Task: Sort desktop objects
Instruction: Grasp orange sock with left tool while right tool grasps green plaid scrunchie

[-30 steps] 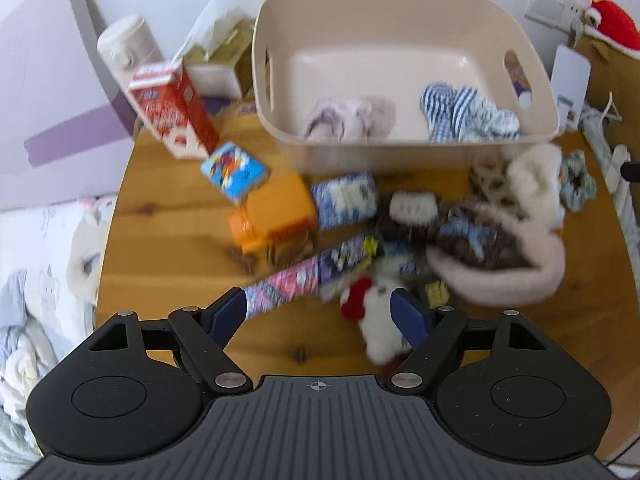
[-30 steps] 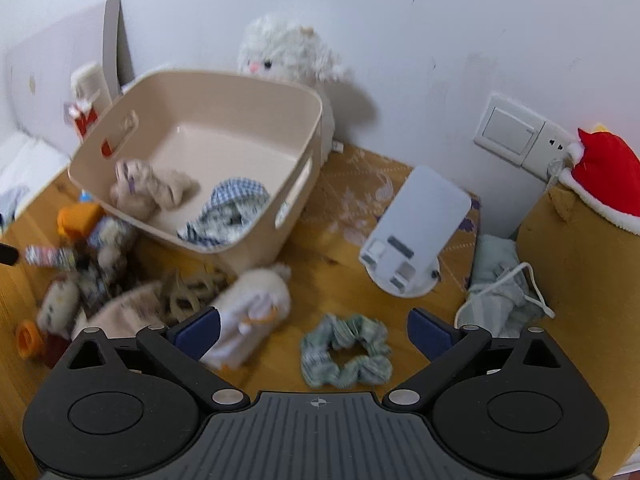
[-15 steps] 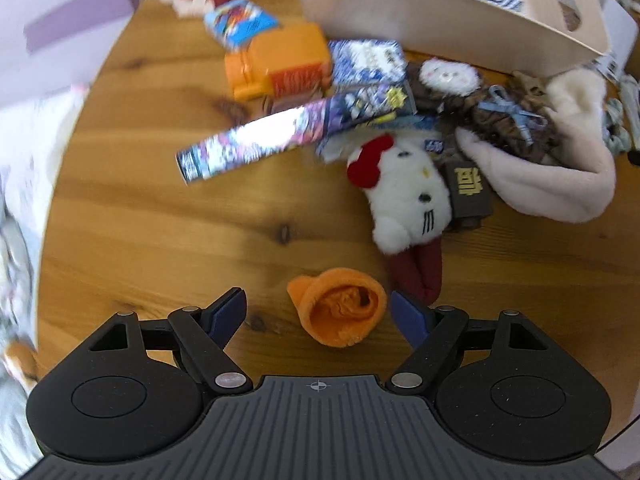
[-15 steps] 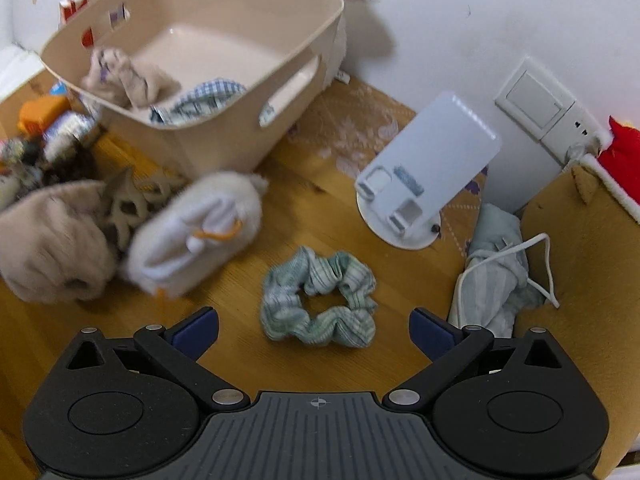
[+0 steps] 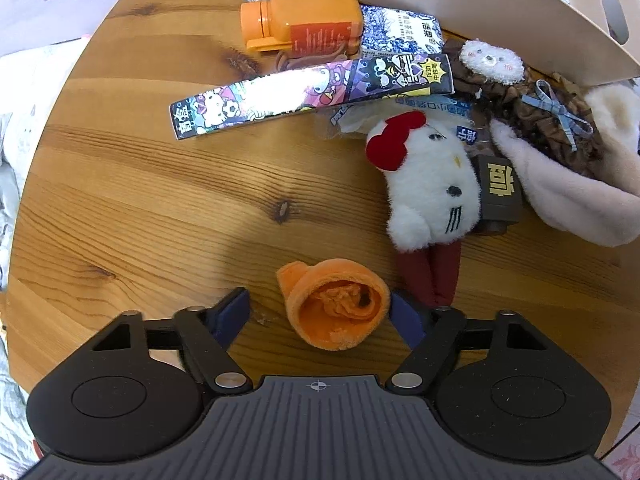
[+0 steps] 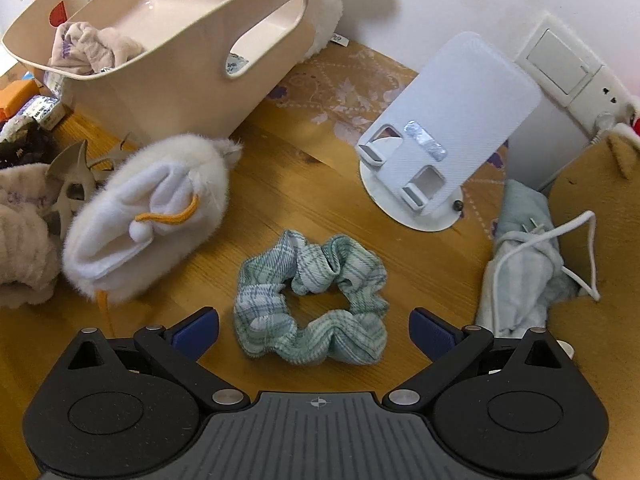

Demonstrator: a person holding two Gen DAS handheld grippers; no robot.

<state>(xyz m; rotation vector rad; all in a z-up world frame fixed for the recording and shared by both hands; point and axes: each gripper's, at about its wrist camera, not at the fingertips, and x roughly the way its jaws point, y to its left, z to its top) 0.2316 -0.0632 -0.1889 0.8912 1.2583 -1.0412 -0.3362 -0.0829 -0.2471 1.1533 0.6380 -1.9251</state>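
My left gripper (image 5: 318, 314) is open low over the wooden table (image 5: 140, 208), its blue fingertips on either side of a rolled orange cloth (image 5: 334, 308). A white plush cat with a red bow (image 5: 430, 184) lies just beyond. My right gripper (image 6: 314, 326) is open, its fingertips on either side of a green plaid scrunchie (image 6: 312, 300). The beige basket (image 6: 172, 60) stands behind, holding a pinkish cloth (image 6: 88, 46). A white fluffy pouch (image 6: 152, 212) lies left of the scrunchie.
An orange bottle (image 5: 304, 20), a long cartoon-printed box (image 5: 312, 92), a blue patterned packet (image 5: 400, 32), a brown scrunchie (image 5: 552, 120) and a pink fluffy item (image 5: 568, 204) crowd the table. A white phone stand (image 6: 444, 128) and a face mask (image 6: 524, 264) sit right.
Both grippers have dropped lower and closer. The orange cloth now sits between the left fingertips, and the green scrunchie between the right fingertips. Both stay open.
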